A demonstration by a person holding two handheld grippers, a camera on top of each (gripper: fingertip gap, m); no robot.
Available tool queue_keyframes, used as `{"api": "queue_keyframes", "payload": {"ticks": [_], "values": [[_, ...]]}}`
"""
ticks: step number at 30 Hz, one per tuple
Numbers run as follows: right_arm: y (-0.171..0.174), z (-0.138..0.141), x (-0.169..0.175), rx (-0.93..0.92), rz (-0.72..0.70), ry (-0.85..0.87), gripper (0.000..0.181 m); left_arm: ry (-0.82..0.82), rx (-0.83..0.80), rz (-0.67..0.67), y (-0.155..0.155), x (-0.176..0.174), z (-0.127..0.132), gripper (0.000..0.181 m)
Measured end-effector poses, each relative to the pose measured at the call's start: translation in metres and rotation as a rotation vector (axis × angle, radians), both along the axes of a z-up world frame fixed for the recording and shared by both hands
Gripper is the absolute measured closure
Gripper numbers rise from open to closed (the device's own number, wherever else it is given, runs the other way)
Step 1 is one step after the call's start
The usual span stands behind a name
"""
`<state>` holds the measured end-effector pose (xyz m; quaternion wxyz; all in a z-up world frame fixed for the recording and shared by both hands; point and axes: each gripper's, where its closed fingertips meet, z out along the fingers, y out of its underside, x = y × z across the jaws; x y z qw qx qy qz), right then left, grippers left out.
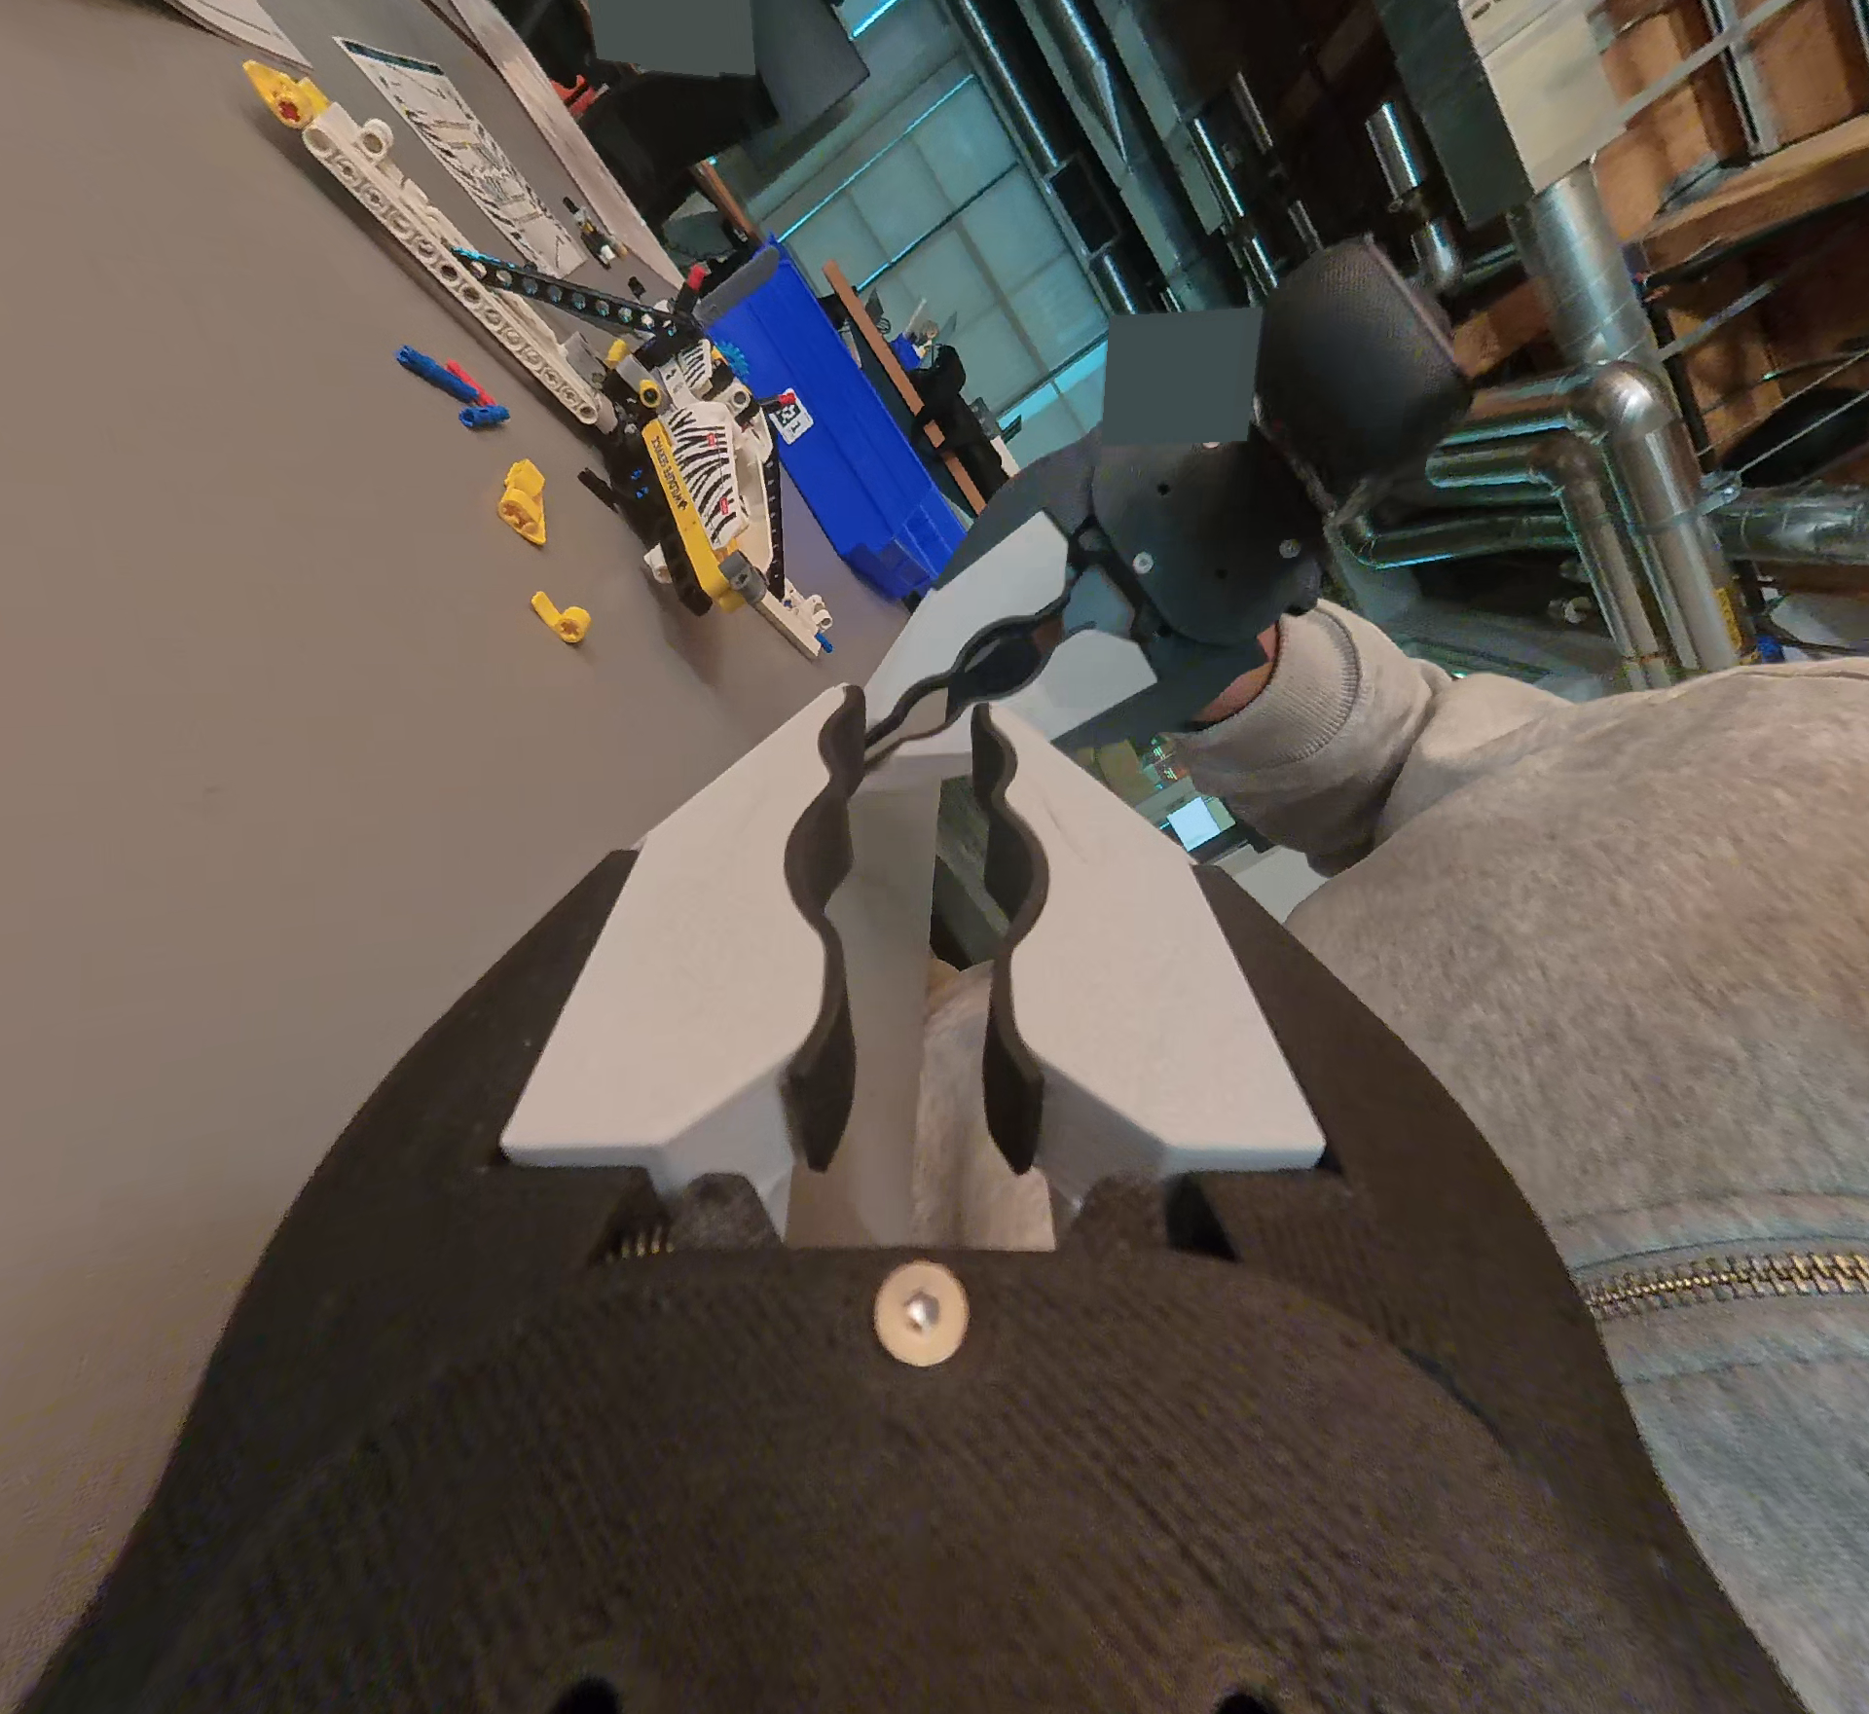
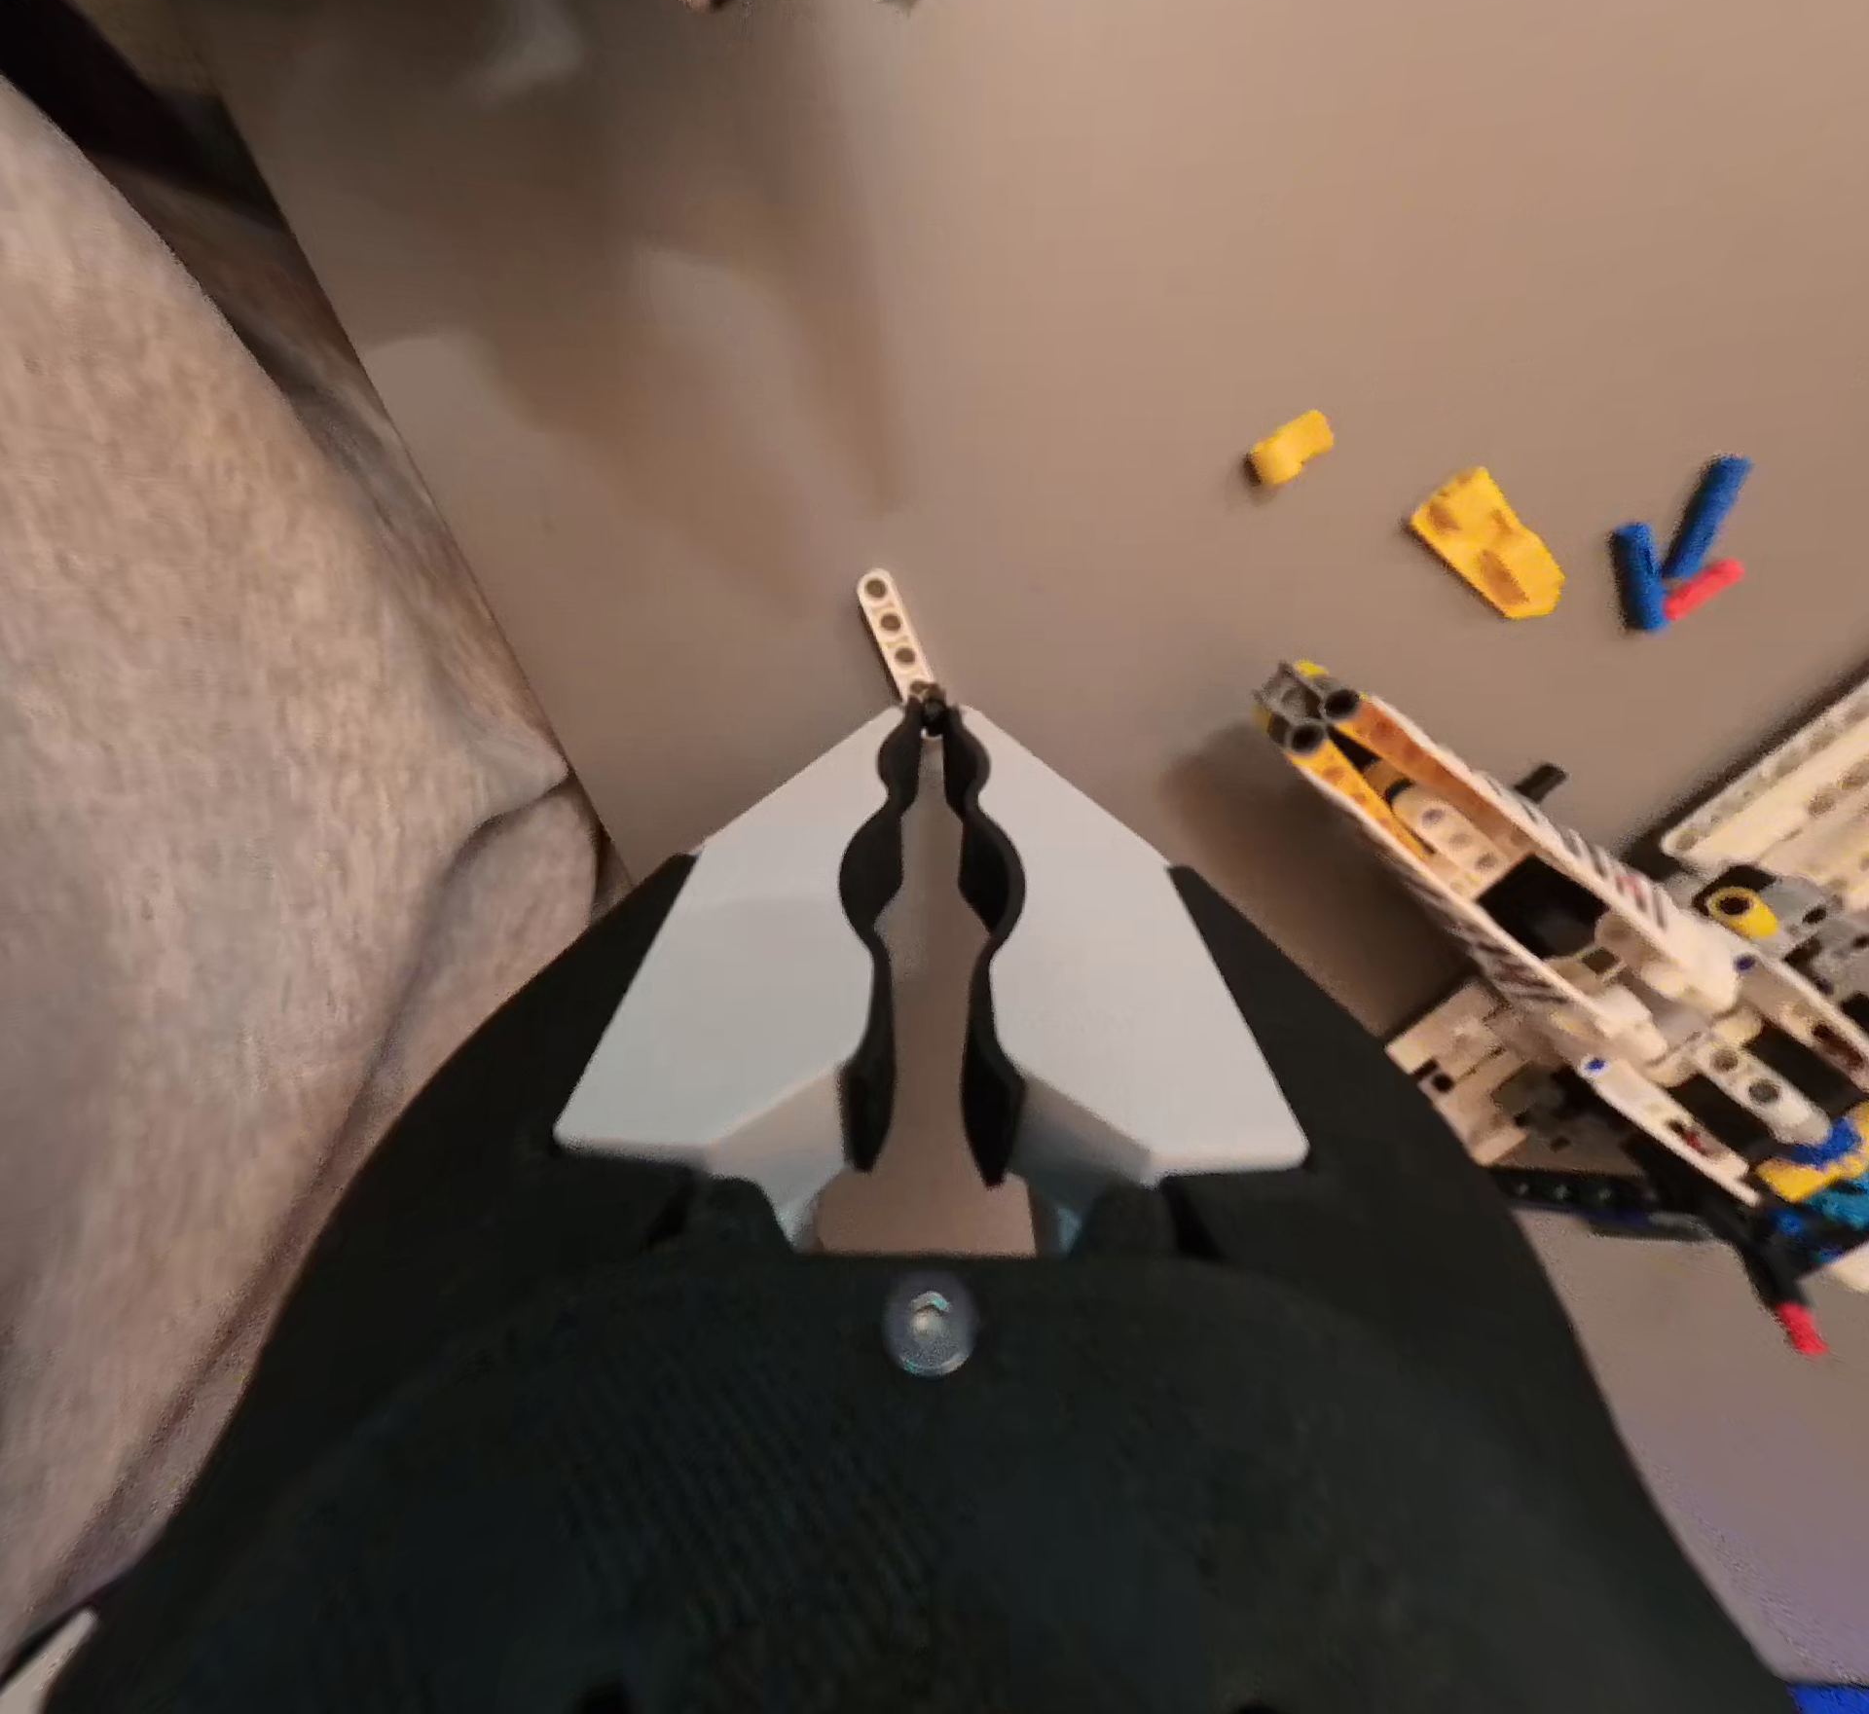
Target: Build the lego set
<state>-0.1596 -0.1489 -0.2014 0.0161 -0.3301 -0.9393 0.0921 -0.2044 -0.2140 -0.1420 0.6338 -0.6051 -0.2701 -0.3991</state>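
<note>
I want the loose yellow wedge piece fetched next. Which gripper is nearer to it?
Right, as far as the views show. The right gripper, shut on a small white beam, hangs above the table beside the yellow wedge; the left gripper is open, farther back.

We see the half-built model (image 2: 1578,988), white and yellow with black stripes, lying on its side at the right. Far of it lie two yellow pieces (image 2: 1487,543) and blue and red pins (image 2: 1679,543), loose and near each other. A thin white beam (image 2: 895,629) with holes stands tilted, pinched at its near end.
</note>
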Motion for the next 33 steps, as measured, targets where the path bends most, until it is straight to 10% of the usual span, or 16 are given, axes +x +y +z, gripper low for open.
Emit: {"api": "queue_keyframes", "payload": {"ticks": [33], "values": [[-0.004,-0.004,0.003,-0.026,-0.053,-0.003,0.178,-0.053,-0.006,-0.009,0.0,-0.002,-0.002,0.181]]}}
